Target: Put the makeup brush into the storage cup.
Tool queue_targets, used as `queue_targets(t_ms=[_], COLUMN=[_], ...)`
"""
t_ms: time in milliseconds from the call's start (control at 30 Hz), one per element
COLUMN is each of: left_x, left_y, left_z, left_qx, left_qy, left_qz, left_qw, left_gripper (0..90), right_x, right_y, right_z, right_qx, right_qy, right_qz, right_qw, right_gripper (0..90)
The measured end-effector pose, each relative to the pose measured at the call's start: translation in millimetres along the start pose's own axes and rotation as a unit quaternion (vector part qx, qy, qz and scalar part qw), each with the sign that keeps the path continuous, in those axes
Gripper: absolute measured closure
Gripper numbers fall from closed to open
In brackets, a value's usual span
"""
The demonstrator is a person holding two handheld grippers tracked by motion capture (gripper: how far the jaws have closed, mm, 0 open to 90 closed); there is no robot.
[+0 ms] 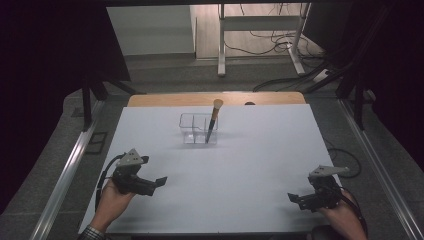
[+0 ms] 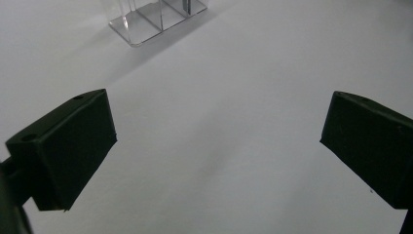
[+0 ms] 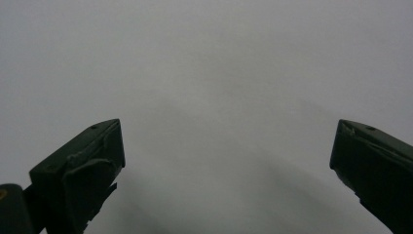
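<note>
Resting low at seven and five o'clock, left gripper [image 1: 159, 181] and right gripper [image 1: 292, 197] both gaping wide, holding nothing; standing tilted in clear organizer [image 1: 192, 131] at twelve, makeup brush [image 1: 214, 119]; approaching slowly, gripping mid-handle, lifting straight up.

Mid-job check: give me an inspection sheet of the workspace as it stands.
Surface: white table top, wooden strip along its far edge.
Job's things: clear divided organizer at centre-far; makeup brush standing tilted in its right compartment, bristles up.
Clutter: nothing seen.
Grippers: left gripper and right gripper both open, holding nothing, near the front corners.
Cables: one trails from each gripper; more lie on the floor beyond the table.
Surroundings: dark curtains at the sides, desk legs behind.
</note>
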State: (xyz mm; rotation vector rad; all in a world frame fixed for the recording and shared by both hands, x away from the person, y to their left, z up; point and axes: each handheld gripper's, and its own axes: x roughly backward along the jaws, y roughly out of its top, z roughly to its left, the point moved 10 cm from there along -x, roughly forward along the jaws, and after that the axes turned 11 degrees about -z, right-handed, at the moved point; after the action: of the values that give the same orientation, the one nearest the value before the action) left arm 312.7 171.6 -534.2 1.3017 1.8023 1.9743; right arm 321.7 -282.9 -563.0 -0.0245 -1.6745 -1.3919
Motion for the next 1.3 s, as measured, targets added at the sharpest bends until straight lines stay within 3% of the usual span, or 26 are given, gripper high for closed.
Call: queue_targets(t_ms=[767,933,1300], left_x=[29.0,34.8,43.7], left_y=[-28.4,-35.2,-46.9], left_z=[20.2,25.1,29.9], left_qx=[0.017,0.013,0.014], left_qy=[0.050,0.064,0.076], left_qz=[0.006,0.013,0.025], left_qw=[0.9986,0.9978,0.9967], left_gripper=[0.0,0.0,0.0], right_x=[-0.2,-0.1,-0.1], right_y=[0.1,0.1,0.0], right_z=[-0.1,0.1,-0.1], right_qx=[0.002,0.001,0.002], right_qy=[-0.001,-0.001,-0.002], right_qz=[0.000,0.000,0.001], right_qw=[1.0000,1.0000,1.0000], right_gripper=[0.0,0.0,0.0])
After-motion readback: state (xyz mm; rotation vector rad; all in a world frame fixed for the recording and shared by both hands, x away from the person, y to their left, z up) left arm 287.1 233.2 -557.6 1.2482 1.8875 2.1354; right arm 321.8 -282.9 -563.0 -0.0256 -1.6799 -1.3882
